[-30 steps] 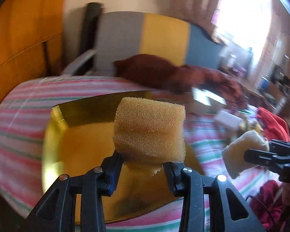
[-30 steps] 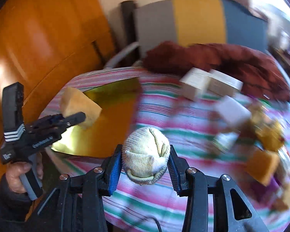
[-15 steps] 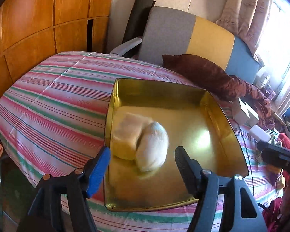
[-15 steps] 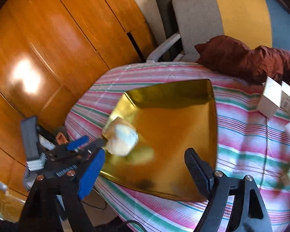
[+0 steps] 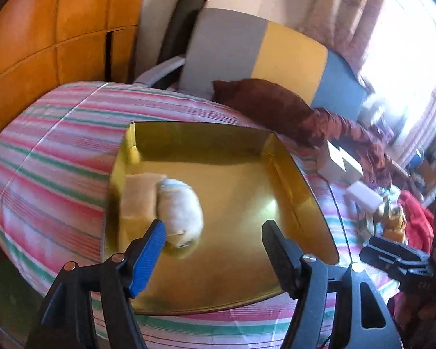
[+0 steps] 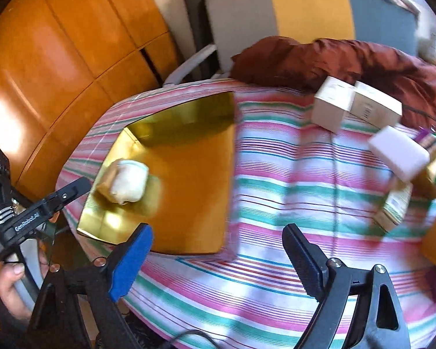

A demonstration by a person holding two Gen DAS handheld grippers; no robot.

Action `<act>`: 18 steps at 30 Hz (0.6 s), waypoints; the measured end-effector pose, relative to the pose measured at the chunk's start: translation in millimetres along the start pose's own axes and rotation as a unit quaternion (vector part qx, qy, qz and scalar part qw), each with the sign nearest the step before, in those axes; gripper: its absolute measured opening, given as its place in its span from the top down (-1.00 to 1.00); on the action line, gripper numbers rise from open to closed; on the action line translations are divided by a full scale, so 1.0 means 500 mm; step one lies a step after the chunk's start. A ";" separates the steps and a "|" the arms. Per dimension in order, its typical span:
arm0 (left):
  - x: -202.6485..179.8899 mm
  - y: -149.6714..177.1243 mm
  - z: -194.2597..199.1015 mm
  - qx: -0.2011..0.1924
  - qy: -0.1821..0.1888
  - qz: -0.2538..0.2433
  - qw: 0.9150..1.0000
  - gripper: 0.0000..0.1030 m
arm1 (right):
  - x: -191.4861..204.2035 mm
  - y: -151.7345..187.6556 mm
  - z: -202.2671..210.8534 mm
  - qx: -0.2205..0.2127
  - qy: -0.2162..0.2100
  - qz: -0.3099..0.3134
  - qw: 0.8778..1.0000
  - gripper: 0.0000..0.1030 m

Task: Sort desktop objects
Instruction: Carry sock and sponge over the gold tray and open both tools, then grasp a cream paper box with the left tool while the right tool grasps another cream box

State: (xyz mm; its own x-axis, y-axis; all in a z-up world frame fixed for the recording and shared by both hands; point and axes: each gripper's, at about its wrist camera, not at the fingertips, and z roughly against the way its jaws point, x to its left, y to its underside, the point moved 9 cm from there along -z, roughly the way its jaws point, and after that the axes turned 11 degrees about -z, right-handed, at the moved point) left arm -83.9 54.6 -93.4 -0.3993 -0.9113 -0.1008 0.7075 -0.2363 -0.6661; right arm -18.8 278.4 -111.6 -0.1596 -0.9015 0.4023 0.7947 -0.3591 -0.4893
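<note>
Now both grippers, left gripper (image 5: pixel 213 228) and right gripper (image 6: pixel 218 240), gape wide and empty, jaws having just been opening. The sponge (image 5: pixel 138 196) and sock ball (image 5: pixel 180 210) lie touching inside the gold tray (image 5: pixel 293 180). Best next: lift clear without nudging either, then reach the boxes (image 6: pixel 354 106) beyond the tray.

Likely a home living room, armchair (image 5: pixel 264 55), curtains (image 5: pixel 343 14), striped tablecloth (image 6: pixel 290 192), wood panelling (image 6: pixel 58 43)

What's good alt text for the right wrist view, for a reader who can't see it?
A yellow sponge and a rolled white sock lie touching in a gold tray on a striped tablecloth. The right gripper is in front, jaws open and empty. White boxes sit beyond, with the left gripper at the tray's left edge.
</note>
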 end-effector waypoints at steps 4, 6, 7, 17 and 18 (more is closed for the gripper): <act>-0.068 -0.020 -0.003 -0.002 0.021 -0.043 0.999 -0.34 | -0.056 -0.005 0.018 -0.007 0.019 -0.016 1.000 -0.78; -0.110 -0.032 -0.008 -0.004 0.046 -0.056 0.997 -0.34 | -0.084 -0.011 0.029 -0.014 0.027 -0.026 0.999 -0.78; -0.123 -0.037 -0.009 -0.003 0.053 -0.058 0.997 -0.34 | -0.101 -0.016 0.037 -0.018 0.031 -0.031 0.999 -0.78; -0.241 -0.075 -0.043 0.004 0.069 -0.110 0.991 -0.34 | -0.200 -0.059 0.088 -0.046 0.071 -0.045 0.995 -0.78; -0.251 -0.078 -0.046 0.004 0.069 -0.114 0.991 -0.34 | -0.208 -0.063 0.091 -0.048 0.073 -0.047 0.995 -0.79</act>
State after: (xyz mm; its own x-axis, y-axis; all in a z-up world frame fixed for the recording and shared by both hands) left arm -75.0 186.0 -71.8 -0.6241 -0.7798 -0.0489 0.5950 -0.4338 -0.6766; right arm -0.5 394.4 -102.6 -0.3197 -0.8853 0.3377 0.7134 -0.4594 -0.5291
